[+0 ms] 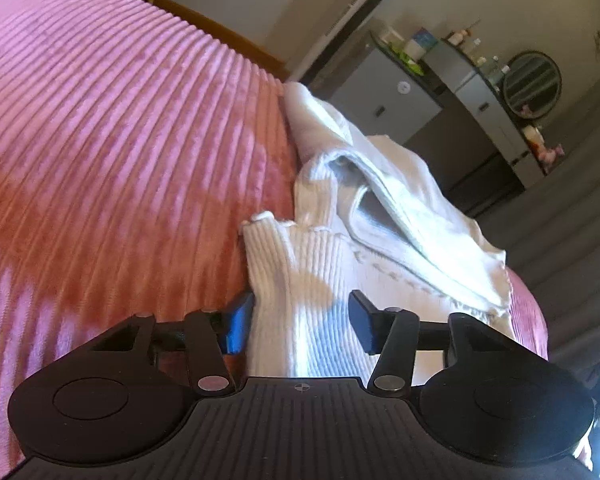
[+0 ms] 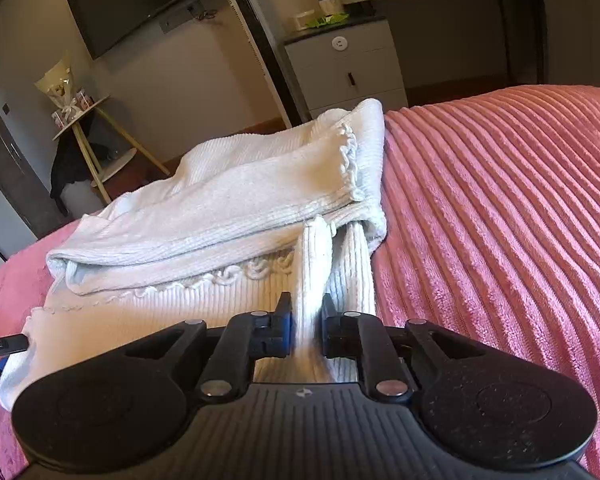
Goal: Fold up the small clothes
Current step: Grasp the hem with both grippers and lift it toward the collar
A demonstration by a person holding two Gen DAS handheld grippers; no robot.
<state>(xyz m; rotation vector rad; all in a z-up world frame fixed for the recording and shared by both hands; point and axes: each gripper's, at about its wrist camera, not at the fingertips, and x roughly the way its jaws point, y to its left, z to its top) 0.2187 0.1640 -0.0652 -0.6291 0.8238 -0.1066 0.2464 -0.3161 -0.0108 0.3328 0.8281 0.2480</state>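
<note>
Left claw (image 1: 300,322): black frame, blue-padded fingers (image 1: 238,326) spread wide, one on each side of the near ribbed edge of the white ribbed-knit garment (image 1: 340,248); the fabric lies between them, but no pinch is visible. The garment rests on the pink ribbed plush bedspread (image 1: 120,160), near the bed's edge, with an upper layer folded over the lower one and a scalloped trim line running across the lower panel. Beyond the bed in the left wrist view: a grey drawer cabinet (image 1: 392,108) and a round dark-framed mirror (image 1: 532,82) on a side unit carrying small bottles. Right claw (image 2: 306,326): fingers drawn narrow and clamped on a raised pleat of the same white garment (image 2: 220,204), which rises upright between the pads (image 2: 286,328). In the right wrist view, the folded upper layer lies to the left of the pinched pleat, and the bare pink bedspread (image 2: 500,220) extends to the right. The tip of the left claw (image 2: 0,346) shows at the far left edge, touching the garment's hem. Background: a dark wall-mounted screen (image 2: 140,4), a small light-wood side table (image 2: 96,136) holding a wrapped bouquet, and a grey drawer unit (image 2: 348,68).
</note>
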